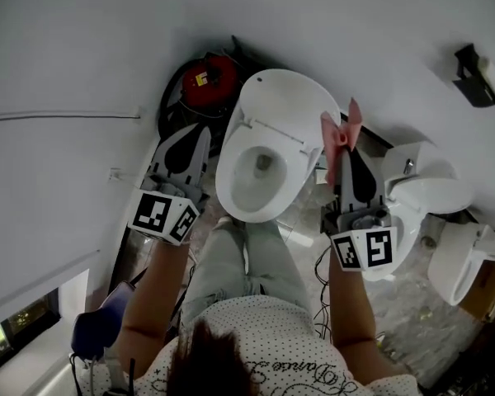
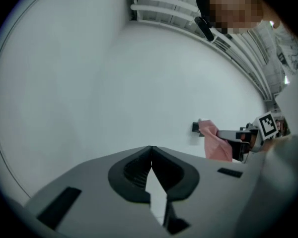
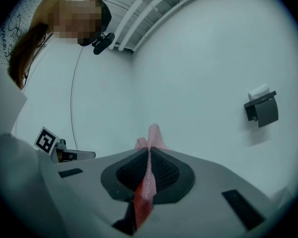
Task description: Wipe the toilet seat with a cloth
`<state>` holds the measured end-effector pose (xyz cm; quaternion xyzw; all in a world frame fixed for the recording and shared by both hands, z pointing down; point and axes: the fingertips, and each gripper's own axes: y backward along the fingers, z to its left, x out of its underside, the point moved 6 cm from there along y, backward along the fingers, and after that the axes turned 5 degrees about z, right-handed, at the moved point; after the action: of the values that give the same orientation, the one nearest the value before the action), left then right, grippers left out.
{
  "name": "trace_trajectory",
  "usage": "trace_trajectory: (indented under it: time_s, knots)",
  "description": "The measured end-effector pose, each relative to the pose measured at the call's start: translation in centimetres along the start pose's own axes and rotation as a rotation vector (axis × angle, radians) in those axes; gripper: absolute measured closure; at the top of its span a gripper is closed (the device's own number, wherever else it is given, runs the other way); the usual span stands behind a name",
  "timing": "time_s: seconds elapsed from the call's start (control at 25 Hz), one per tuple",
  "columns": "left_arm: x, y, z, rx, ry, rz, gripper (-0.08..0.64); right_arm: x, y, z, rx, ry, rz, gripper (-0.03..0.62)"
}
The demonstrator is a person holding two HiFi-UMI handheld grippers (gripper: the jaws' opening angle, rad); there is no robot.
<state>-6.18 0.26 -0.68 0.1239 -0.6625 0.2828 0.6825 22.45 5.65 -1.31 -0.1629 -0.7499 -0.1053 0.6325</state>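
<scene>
right gripper view shows the right gripper clamping the pink cloth, beside the toilet seat's right edge; the left gripper is closed, empty.

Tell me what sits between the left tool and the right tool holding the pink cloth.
The white ceramic toilet, lid raised, lies between left tool and right tool with its pink cloth; the head view shows it.
</scene>
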Motion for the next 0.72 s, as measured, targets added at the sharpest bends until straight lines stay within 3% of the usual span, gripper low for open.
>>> trace_trajectory:
  time_s: [0.36,0.72]
  knots:
    - [4.3,-3.7,2.5,-0.037,0.043,0.050,0.555,6.3,-4.2,-1.6,-0.047,-0.062,0.095,0.565]
    - [10.4,-7.5,7.9,0.009,0.093,0.060,0.555,14.3,-9.1,1.2,-0.050,-0.108,0.168,0.565]
